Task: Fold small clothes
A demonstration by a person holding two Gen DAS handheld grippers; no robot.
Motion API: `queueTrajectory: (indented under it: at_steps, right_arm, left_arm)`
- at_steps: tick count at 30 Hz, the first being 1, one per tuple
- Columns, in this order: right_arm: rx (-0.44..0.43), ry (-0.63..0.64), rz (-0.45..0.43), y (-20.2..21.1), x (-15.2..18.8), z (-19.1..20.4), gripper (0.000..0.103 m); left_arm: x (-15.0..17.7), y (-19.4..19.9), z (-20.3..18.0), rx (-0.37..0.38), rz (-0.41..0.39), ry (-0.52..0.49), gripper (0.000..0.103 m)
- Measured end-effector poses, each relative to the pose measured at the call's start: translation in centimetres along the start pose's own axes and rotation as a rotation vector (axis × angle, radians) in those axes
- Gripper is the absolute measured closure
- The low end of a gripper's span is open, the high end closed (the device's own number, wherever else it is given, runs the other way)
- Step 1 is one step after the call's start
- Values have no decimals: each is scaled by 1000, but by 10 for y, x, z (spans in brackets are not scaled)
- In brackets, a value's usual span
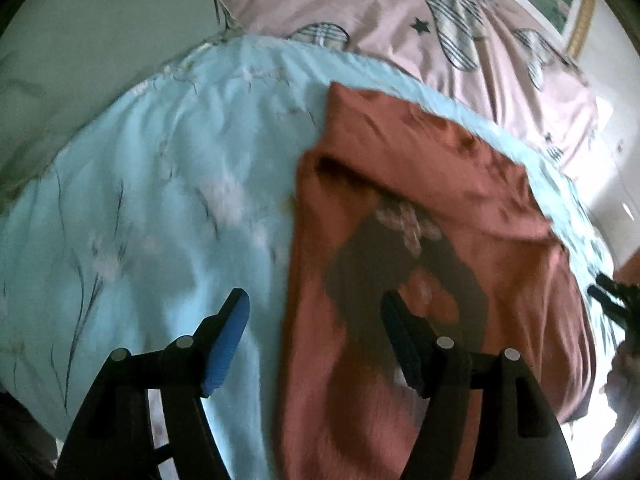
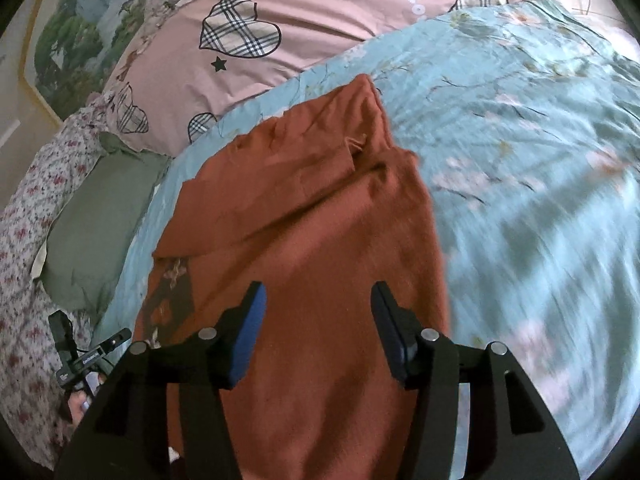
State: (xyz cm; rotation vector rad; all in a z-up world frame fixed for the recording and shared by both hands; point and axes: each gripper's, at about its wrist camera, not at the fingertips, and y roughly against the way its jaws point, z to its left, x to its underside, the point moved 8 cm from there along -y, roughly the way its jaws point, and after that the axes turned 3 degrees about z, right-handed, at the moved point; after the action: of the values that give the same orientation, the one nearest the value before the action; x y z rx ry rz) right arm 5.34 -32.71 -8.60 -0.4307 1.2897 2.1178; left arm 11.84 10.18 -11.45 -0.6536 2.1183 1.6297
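A rust-orange small garment (image 1: 432, 248) lies on a light blue floral bedsheet (image 1: 160, 184), partly folded over itself, with a dark printed patch near its middle. My left gripper (image 1: 316, 312) is open and empty above the garment's left edge, one finger over the sheet, one over the cloth. In the right wrist view the same garment (image 2: 312, 216) runs lengthwise under my right gripper (image 2: 318, 304), which is open and empty above it. The right gripper's tip shows at the left wrist view's right edge (image 1: 612, 300).
A pink duvet with plaid hearts (image 2: 248, 40) lies beyond the blue sheet (image 2: 520, 160). A green pillow (image 2: 96, 216) and a floral cloth (image 2: 24, 240) lie at the left. A framed picture (image 2: 80, 32) stands behind the bed.
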Motion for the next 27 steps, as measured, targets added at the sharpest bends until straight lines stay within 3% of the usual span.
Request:
queueTrajectory:
  at_steps: [6,9,12,15,19,24,26,27]
  right_arm:
    - [-44,3,27,32,41,-17,47]
    - [-21,4,55,44,63,-32,47]
    - [-24,-4,82,54,81,-44,47]
    - [-59,21,109,58,101,-44,47]
    - [-119,60,182,44,127,-31,50]
    - [-230,0,149,35,127,-26,50]
    - [-252,-19,147,35,127,-28,54]
    - [-251,-20,148,35,127,-29,60]
  left_arm:
    - [59,16,1,49,61,-12,29]
    - [84,27,-3,70,61,-32,29]
    - [102,34,-13,135,80,-56,30]
    - [114,33,-20,185,102,-63,37]
    - [121,29,-21,199,112,-70,44]
    - [118,29,-20,239,120,-64,46]
    - [120,29,-18,275,133,-57,46]
    - [121,28,-16,291,143,-51,46]
